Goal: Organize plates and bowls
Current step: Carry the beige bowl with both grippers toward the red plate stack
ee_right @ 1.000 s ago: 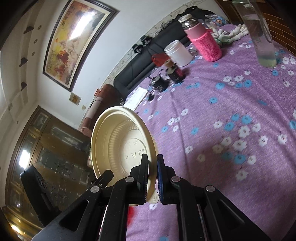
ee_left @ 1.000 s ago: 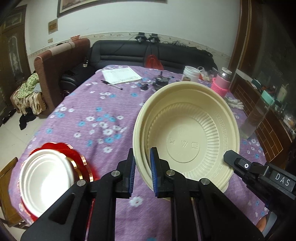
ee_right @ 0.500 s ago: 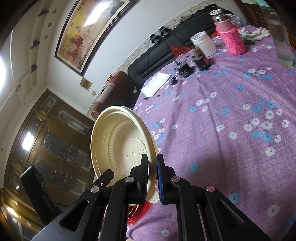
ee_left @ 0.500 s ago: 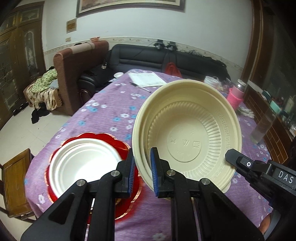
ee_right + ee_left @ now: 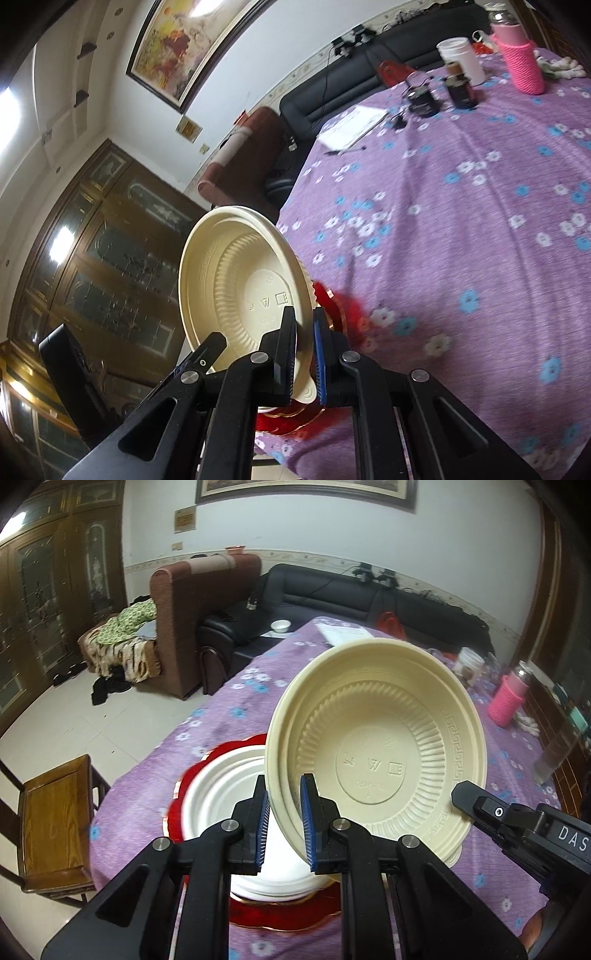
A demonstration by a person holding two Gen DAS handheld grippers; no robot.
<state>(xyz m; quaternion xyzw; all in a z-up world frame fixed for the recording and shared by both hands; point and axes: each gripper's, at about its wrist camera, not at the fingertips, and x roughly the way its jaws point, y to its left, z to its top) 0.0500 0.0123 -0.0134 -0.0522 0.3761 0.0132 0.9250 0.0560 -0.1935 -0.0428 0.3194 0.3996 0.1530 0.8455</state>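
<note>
Left gripper (image 5: pixel 283 814) pinching near rim of cream bowl (image 5: pixel 376 753), blue pads (image 5: pixel 306 827) either side of rim. Right gripper (image 5: pixel 304 345) clamped on same bowl's opposite rim (image 5: pixel 243 291); its black body visible at right edge of left view. Bowl lifted off table, tilted steeply, inside facing both cameras, ribbed wall and moulded marks on base showing. Looks like more than one bowl nested, second rim edge visible below; count unclear. Just below and left: white plate (image 5: pixel 225 794) sitting on red gold-edged plate (image 5: pixel 284 912), on purple floral tablecloth (image 5: pixel 461 229). Cream bowl overlapping white plate in view, contact unclear. Wooden chair (image 5: pixel 51 819) beside table corner. Farther back on table: notebook (image 5: pixel 352 125), pen, dark jars, white tub (image 5: pixel 461 59), pink-sleeved bottle (image 5: pixel 521 62). Beyond: black sofa (image 5: pixel 332 594), brown armchair.
</note>
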